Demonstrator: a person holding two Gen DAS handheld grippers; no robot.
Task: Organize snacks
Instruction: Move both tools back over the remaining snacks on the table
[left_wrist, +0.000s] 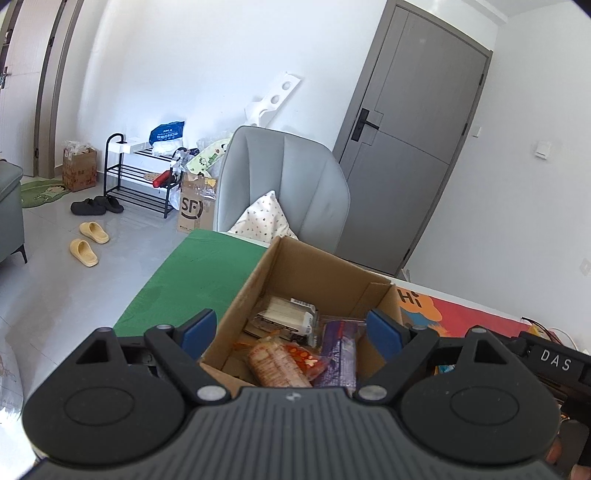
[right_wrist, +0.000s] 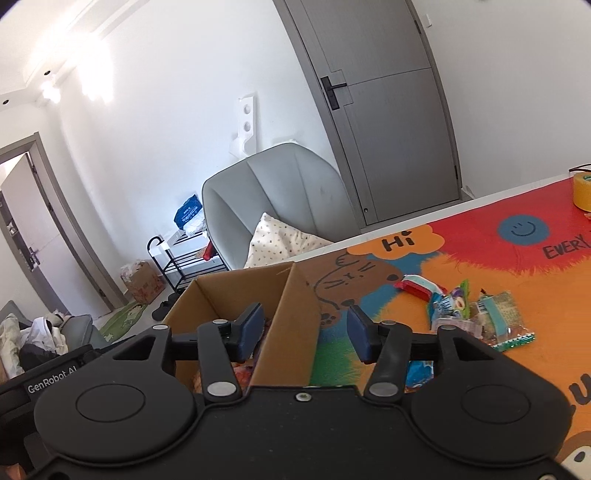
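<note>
An open cardboard box (left_wrist: 314, 266) stands on the table and holds several snack packs: a cracker pack with orange print (left_wrist: 280, 363), a purple wrapper (left_wrist: 340, 350) and a pale box (left_wrist: 288, 314). My left gripper (left_wrist: 291, 332) is open and empty, hovering over the box's near side. In the right wrist view the box (right_wrist: 291, 314) sits left of centre. My right gripper (right_wrist: 304, 332) is open and empty, straddling the box's right wall. Several loose snack packs (right_wrist: 476, 314) lie on the colourful mat (right_wrist: 480, 258) to the right, with a red-and-white pack (right_wrist: 415, 286) nearest the box.
A green cloth (left_wrist: 192, 277) covers the table left of the box. A grey armchair (left_wrist: 284, 184) with a pillow stands behind the table. A yellow tape roll (right_wrist: 581, 192) sits at the mat's far right. The other gripper's body (left_wrist: 554, 365) is at the right.
</note>
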